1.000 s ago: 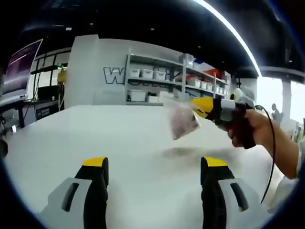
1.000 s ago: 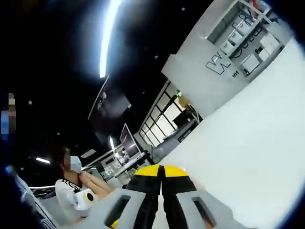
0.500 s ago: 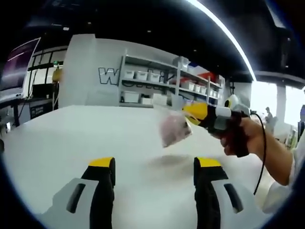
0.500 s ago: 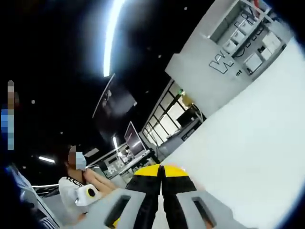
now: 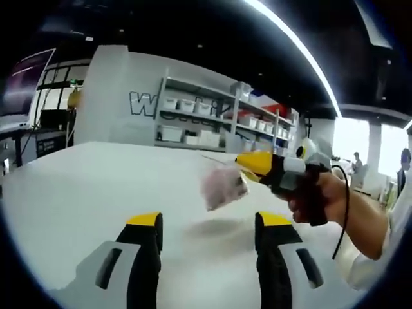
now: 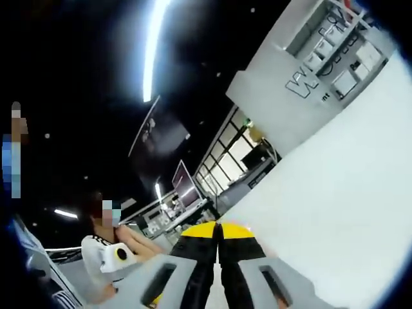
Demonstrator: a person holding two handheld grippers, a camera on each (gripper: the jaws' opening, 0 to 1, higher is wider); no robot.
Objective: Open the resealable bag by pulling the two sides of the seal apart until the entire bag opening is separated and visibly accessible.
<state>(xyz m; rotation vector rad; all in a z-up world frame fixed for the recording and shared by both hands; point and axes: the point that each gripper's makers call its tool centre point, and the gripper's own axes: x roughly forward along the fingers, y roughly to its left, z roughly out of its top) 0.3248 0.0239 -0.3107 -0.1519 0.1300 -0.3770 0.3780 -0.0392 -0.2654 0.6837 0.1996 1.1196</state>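
The right gripper (image 6: 218, 226) has its jaws pressed together above the white table (image 6: 335, 180), a seated person (image 6: 106, 248) beyond.

Lab: bin shelves (image 5: 212, 125), workstation monitors (image 6: 182, 182)

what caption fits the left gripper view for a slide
Right tongs hold a small resealable bag above the white table, left tongs open below.

Pinkish translucent bag (image 5: 222, 187), yellow-tipped black tongs (image 5: 207, 222).
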